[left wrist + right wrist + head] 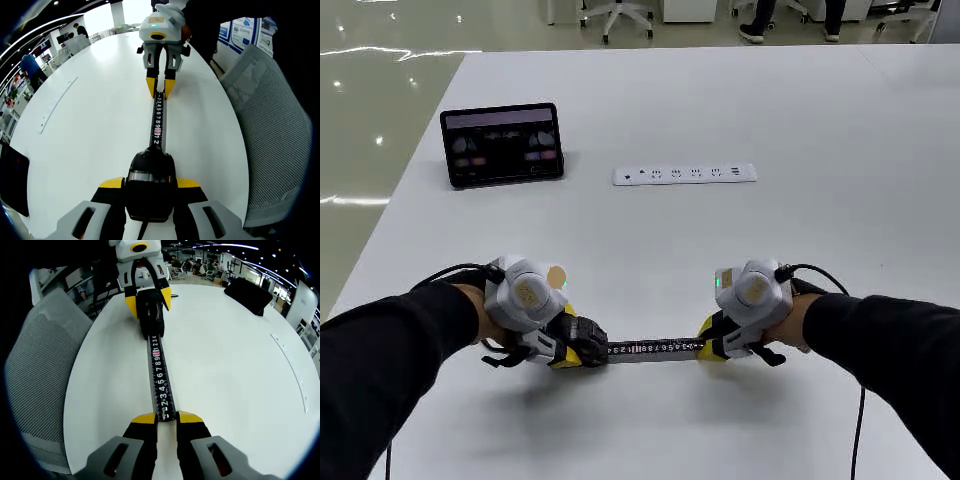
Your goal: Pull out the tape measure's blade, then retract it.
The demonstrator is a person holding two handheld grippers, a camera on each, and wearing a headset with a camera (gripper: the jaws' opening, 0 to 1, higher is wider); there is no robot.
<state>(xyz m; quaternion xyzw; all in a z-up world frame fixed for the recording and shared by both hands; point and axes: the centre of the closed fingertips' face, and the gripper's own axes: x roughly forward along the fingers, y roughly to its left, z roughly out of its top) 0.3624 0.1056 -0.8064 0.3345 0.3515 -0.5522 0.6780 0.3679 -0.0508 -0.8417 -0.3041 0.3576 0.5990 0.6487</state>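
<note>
A tape measure case (150, 192), black with yellow trim, rests on the white tabletop (720, 110) close to its near edge, about midway along it. Its dark blade (161, 380) is drawn out a short way and lies flat, running straight to our right.

The left claw (570, 340) is clamped on the case from both sides. The right claw (167, 418) is pinched on the blade's free end.

We judge the case rigid and compact with some weight, so it is best held by its flat sides, as it is here. The blade looks like thin, springy steel. It is probably stiff over this short span, sharp at the edges and eager to snap back, so the end hook is the safest place to hold it.

The right gripper view lets us read white numerals counting up from the claw toward the case, with one red mark. The left gripper view gives us the case's rear, seated between the yellow tips. The head view adds a tablet (502, 143) toward the left edge and a white power strip (685, 174) near the tabletop's middle.
</note>
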